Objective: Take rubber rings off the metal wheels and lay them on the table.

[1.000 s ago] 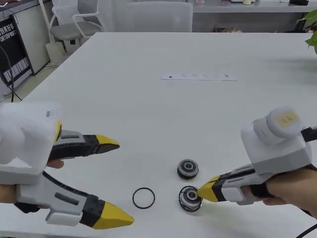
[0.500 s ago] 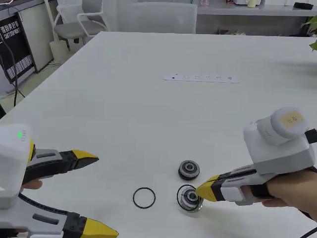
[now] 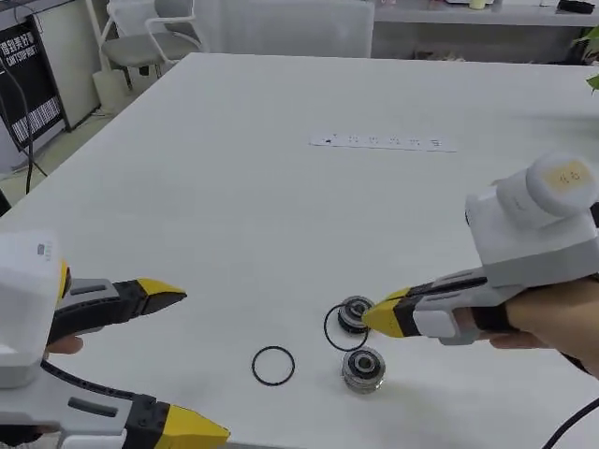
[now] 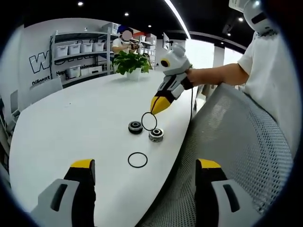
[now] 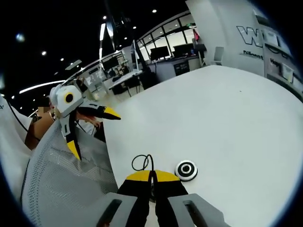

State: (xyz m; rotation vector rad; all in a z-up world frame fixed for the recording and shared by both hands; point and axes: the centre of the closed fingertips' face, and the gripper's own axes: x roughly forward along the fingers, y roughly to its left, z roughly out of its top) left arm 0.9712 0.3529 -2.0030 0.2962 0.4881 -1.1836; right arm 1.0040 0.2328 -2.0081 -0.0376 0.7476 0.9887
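A broad white tabletop (image 3: 281,187) carries the work. At its near left edge the left hand-held gripper (image 3: 192,365) hovers with its two yellow-tipped jaws spread wide and nothing between them, well apart from the parts. From the right, a hand brings in the right hand-held gripper (image 3: 372,318), its yellow tips pressed together on a thin black band.

Two metal wheels sit close together on the tabletop below those tips. The farther metal wheel (image 3: 354,314) lies just beside the closed tips and is partly covered by them in the head view. The nearer metal wheel (image 3: 363,368) stands clear, just below and toward the person.

The held rubber ring (image 3: 328,332) dangles as a loop from the right hand-held gripper's tips. In the head view it falls across the left side of the farther metal wheel; in the left gripper view it hangs (image 4: 149,121) above the gap between the two wheels. Whether its lower edge touches the tabletop cannot be told.

A loose rubber ring (image 3: 254,365) lies flat on the tabletop, left of the nearer metal wheel, between the wheels and the left hand-held gripper.
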